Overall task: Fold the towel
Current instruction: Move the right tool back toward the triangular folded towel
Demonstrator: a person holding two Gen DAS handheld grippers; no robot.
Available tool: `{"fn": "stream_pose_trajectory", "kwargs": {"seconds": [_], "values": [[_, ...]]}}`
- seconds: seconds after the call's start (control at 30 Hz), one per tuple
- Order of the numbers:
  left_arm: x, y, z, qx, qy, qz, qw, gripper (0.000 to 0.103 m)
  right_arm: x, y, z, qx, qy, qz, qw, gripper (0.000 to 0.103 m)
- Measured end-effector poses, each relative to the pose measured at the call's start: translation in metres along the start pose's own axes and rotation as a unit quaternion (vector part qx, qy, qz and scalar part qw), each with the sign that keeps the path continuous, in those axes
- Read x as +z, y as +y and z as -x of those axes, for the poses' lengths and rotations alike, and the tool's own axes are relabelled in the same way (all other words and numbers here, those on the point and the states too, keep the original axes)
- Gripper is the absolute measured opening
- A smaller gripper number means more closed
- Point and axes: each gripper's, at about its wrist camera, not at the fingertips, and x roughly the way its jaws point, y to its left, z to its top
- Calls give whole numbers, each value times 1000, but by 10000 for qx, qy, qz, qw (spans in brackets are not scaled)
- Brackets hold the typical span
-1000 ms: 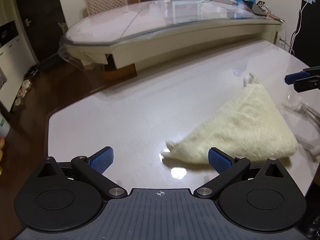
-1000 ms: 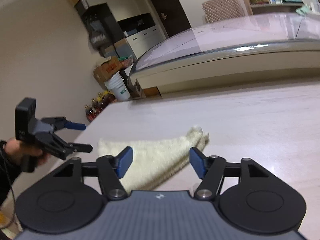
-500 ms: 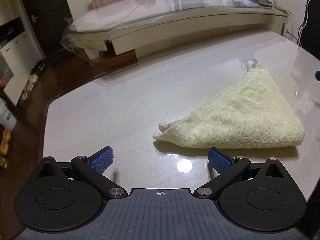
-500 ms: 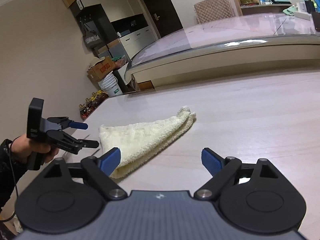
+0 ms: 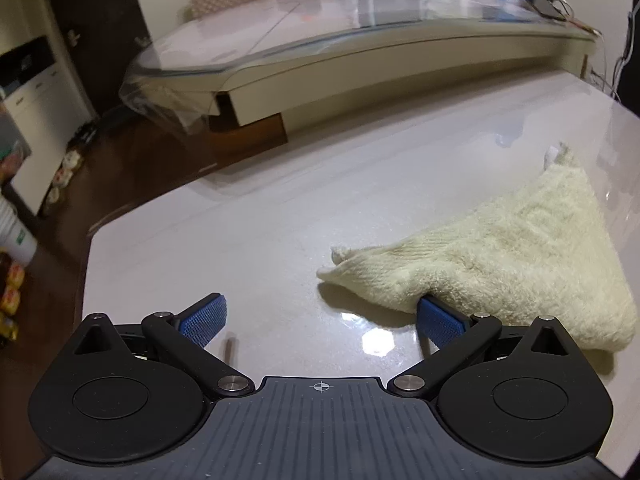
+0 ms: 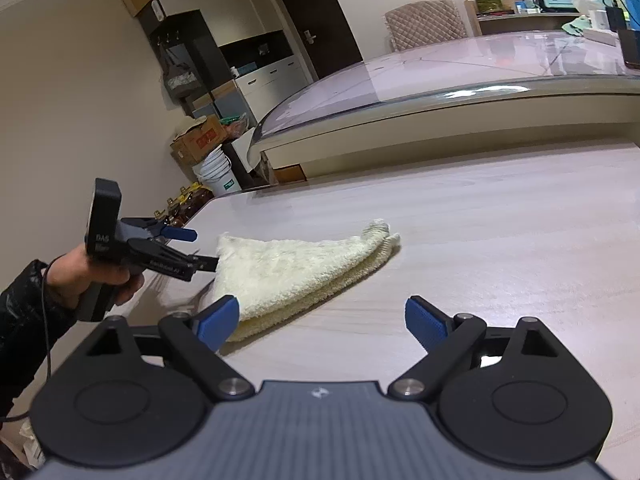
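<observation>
The counter [image 5: 248,216] fills the middle of both views, pale and glossy. On it lies the towel [image 5: 516,252], cream and folded into a triangle, at the right of my left wrist view and left of centre in my right wrist view. My left hand-held gripper [image 5: 320,316] is spread wide, its right finger tip tucked under the towel's near edge. My right hand-held gripper [image 6: 322,320] is also spread wide, its left finger [image 6: 218,320] just in front of the towel's near corner.
</observation>
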Motion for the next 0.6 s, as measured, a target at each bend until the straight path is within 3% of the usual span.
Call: {"fn": "stream_pose_trajectory", "kwargs": {"seconds": [0.2,0.37,0.6], "values": [[-23,-21,43,151,260,401,9987,103,-2,22,1,-297,193,421,9985,97],[-42,-44,61,124,392,658,9970,103,-11,36,-2,-526,309,600,9963,103],[-54,-68,72,215,378,829,9956,103,-19,40,-2,-555,389,612,9958,103]]}}
